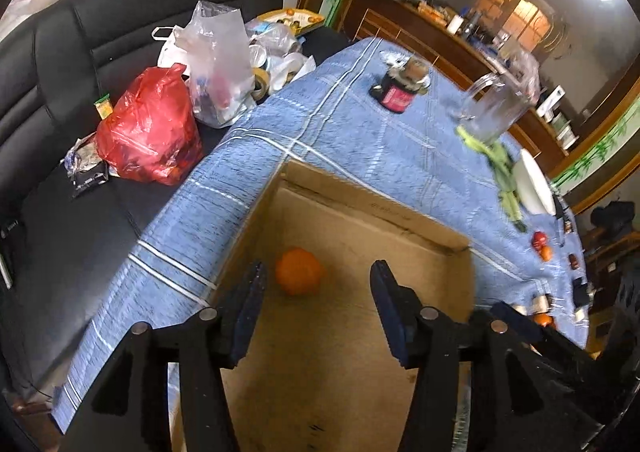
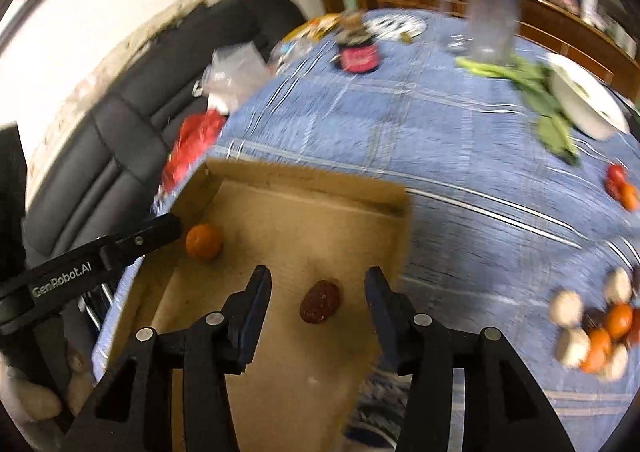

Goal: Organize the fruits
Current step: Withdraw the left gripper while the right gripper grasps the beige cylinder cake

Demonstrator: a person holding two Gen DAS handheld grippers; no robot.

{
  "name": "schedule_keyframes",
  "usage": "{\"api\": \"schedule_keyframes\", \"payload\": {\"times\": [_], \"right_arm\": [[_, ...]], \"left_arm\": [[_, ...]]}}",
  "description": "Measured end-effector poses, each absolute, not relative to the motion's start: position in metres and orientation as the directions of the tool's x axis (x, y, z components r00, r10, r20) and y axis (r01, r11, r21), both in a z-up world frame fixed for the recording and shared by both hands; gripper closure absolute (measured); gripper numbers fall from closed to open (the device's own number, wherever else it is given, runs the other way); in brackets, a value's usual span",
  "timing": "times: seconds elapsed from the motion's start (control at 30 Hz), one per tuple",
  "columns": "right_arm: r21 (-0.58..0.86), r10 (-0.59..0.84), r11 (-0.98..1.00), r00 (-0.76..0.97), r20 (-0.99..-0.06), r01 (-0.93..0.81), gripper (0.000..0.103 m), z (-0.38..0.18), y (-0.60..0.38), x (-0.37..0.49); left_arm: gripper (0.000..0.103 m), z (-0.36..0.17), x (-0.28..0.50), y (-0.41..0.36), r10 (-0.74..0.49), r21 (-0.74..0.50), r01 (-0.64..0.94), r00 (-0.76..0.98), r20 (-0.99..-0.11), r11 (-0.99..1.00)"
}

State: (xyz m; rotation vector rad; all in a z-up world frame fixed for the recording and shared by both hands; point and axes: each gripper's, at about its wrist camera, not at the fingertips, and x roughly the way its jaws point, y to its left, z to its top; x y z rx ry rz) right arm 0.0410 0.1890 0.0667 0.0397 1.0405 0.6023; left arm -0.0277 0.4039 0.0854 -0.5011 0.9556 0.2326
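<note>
So, L gripper gapes empty over the cardboard box w/ an orange inside, R gripper likewise wide, empty above a dark red fruit, prob. just dropped; loose fruit pile waits far right.

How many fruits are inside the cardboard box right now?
2: an orange near the cardboard box's far left corner, and a dark red fruit between the right gripper's open fingers. Nearer floor is hidden.
</note>
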Motion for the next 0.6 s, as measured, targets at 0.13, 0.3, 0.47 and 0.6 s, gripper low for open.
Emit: {"api": "schedule_keyframes", "payload": {"times": [0.13, 0.3, 0.47, 0.6], "right_arm": [[0.318, 0.46, 0.875, 0.421, -0.782, -0.365, 0.049, 0.074, 0.131, 0.024], [0.309, 0.371, 0.928, 0.456, -0.809, -0.208, 0.049, 0.059, 0.038, 0.008], [0.309, 0.32, 0.946, 0.459, -0.829, -0.101, 0.049, 0.045, -0.042, 0.006], [0.315, 0.308, 0.947, 0.472, -0.826, -0.066, 0.049, 0.042, -0.091, 0.01]], "left_arm": [[0.05, 0.093, -0.025, 0.373, -0.081, -0.336, -0.348, 0.581, -0.81, 0.875], [0.05, 0.098, -0.014, 0.324, -0.125, -0.339, -0.28, 0.576, -0.808, 0.898], [0.05, 0.099, -0.009, 0.263, -0.148, -0.321, -0.222, 0.562, -0.814, 0.921], [0.05, 0.088, -0.01, 0.216, -0.175, -0.325, -0.205, 0.529, -0.83, 0.923]]}}
